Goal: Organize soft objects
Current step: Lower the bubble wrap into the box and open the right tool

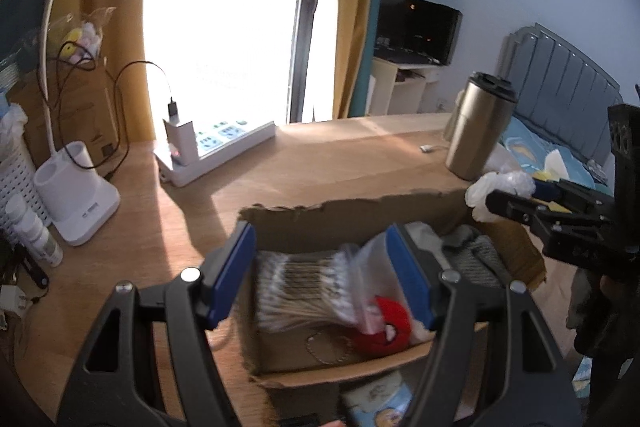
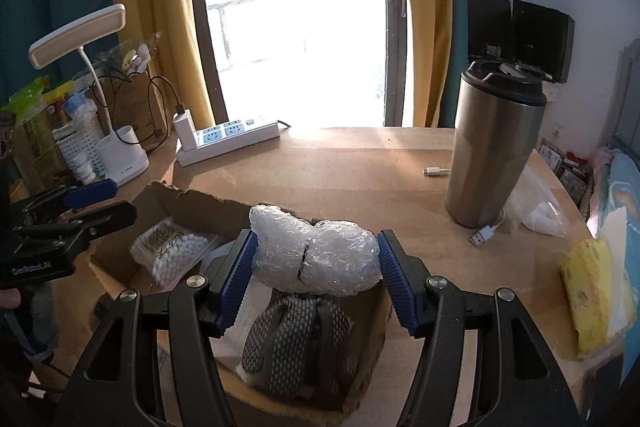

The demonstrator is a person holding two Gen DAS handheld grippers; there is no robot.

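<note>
An open cardboard box [image 1: 340,215] sits on the wooden desk. Inside lie a zip bag of cotton swabs [image 1: 304,291], a red plush toy [image 1: 390,327] and grey knit gloves [image 2: 296,339]. My left gripper [image 1: 320,231] hovers open over the box's left half. The swab bag lies below its blue pads, and the right wrist view shows nothing between them. My right gripper [image 2: 316,235] is shut on a white bubble-wrap bundle [image 2: 316,259], held above the gloves in the box [image 2: 192,203]. The left wrist view shows that bundle [image 1: 500,187] at the box's far right corner.
A steel tumbler [image 2: 492,155] stands at the right with a USB cable [image 2: 484,235] and a clear plastic bag [image 2: 536,207] beside it. A yellow sponge [image 2: 592,299] lies near the right edge. A power strip [image 2: 228,139], desk lamp [image 2: 120,151] and white basket [image 2: 76,143] line the back left.
</note>
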